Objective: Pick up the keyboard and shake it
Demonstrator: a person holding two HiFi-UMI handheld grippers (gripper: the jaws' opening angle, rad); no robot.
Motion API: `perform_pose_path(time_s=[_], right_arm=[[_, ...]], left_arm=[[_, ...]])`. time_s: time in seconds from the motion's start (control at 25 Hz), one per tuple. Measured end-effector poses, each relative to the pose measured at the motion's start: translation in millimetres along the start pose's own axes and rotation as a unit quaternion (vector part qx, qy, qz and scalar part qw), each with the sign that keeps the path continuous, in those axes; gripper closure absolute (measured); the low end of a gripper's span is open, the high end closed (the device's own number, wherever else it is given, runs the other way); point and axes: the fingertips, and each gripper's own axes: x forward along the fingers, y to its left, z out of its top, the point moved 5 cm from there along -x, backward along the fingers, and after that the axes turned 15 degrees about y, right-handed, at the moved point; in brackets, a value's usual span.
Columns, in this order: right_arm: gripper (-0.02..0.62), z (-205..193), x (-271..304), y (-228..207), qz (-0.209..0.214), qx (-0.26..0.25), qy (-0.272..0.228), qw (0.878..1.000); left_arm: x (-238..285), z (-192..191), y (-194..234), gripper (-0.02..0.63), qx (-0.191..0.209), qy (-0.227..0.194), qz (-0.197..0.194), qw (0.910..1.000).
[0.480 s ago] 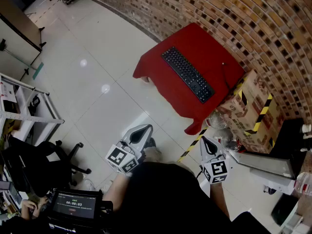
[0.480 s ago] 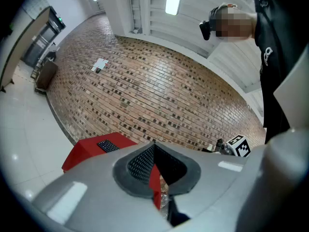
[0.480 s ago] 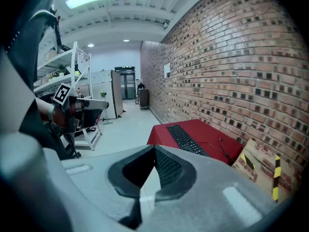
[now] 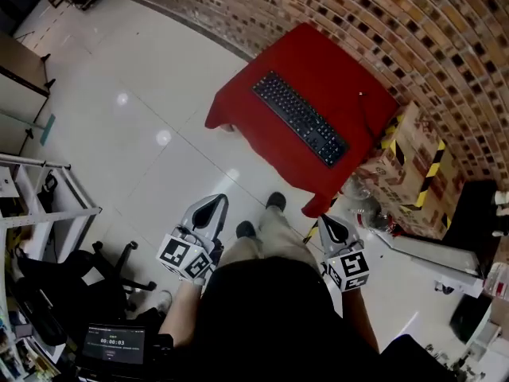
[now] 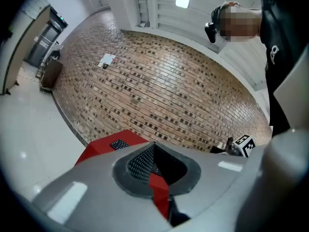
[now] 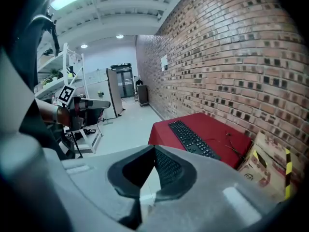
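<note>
Keyboard (image 4: 301, 119): flat, diagonal on red table (image 4: 334, 58) by brick wall, untouched. L gripper (image 4: 209, 208) and R gripper (image 4: 331, 228): jaws together, nothing between, held low near body, well apart from table. Approach step, by judgement. Recommend: close in, open jaws, take both short ends evenly, lift level before shaking; mind cable (image 4: 367, 118) alongside.

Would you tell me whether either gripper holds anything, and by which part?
Nothing is held: left gripper and right gripper are shut and empty; the keyboard lies untouched on the red table.
</note>
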Motion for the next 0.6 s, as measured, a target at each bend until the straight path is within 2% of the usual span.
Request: perform_pose_path(time_s=[0.2,0.4,0.6], right_arm=[[0.603,21,34,-50,-0.001,0.025,0.0,1.0],[0.603,60,73,-105,0.009,0.057,-0.011,0.998],[0.603,79,91,-158,0.003,0.105,-0.022,0.994]], left_arm=[[56,16,19,0.591,-0.013,0.019,-0.003,0.9997],[112,48,48,0.591,-0.028,0.047,-0.009,0.9985],[173,88,70,0.591,-0.015,0.09,-0.014,0.9958]])
